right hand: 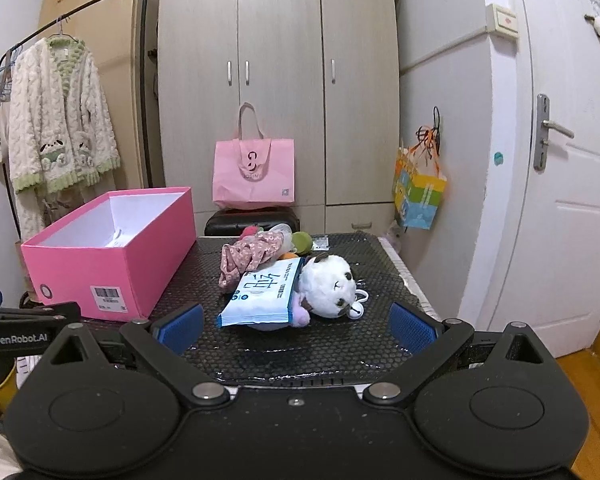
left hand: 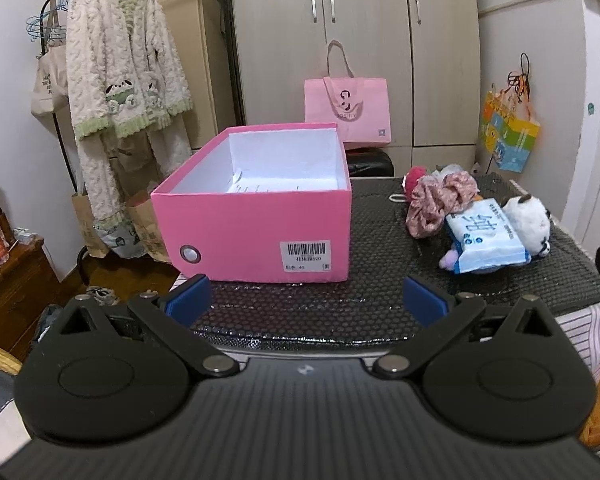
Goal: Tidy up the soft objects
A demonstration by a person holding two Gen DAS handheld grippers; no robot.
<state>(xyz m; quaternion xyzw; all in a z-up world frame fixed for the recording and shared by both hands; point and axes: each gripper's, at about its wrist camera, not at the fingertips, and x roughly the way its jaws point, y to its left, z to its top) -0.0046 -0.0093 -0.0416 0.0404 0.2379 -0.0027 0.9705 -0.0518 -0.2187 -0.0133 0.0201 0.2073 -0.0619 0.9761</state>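
Note:
An open pink box (left hand: pixel 260 236) stands on the left of a black mat (left hand: pixel 360 304); it also shows in the right wrist view (right hand: pixel 112 264). Only a slip of paper shows inside. A pile of soft things lies to its right: a blue tissue pack (right hand: pixel 264 294), a white plush cat (right hand: pixel 332 286), a floral pink scrunchie (right hand: pixel 252 256), a green plush (right hand: pixel 302 242). The pack (left hand: pixel 488 240) and cat (left hand: pixel 528 216) also show in the left wrist view. My left gripper (left hand: pixel 306 300) is open and empty before the box. My right gripper (right hand: pixel 296 328) is open and empty just short of the pack.
A pink tote bag (right hand: pixel 254 176) sits on a black stool behind the table, before a wardrobe (right hand: pixel 280 80). A clothes rack with a fluffy robe (left hand: pixel 124 80) stands left. A colourful bag (right hand: pixel 418 192) hangs on the right wall beside a door (right hand: pixel 572 200).

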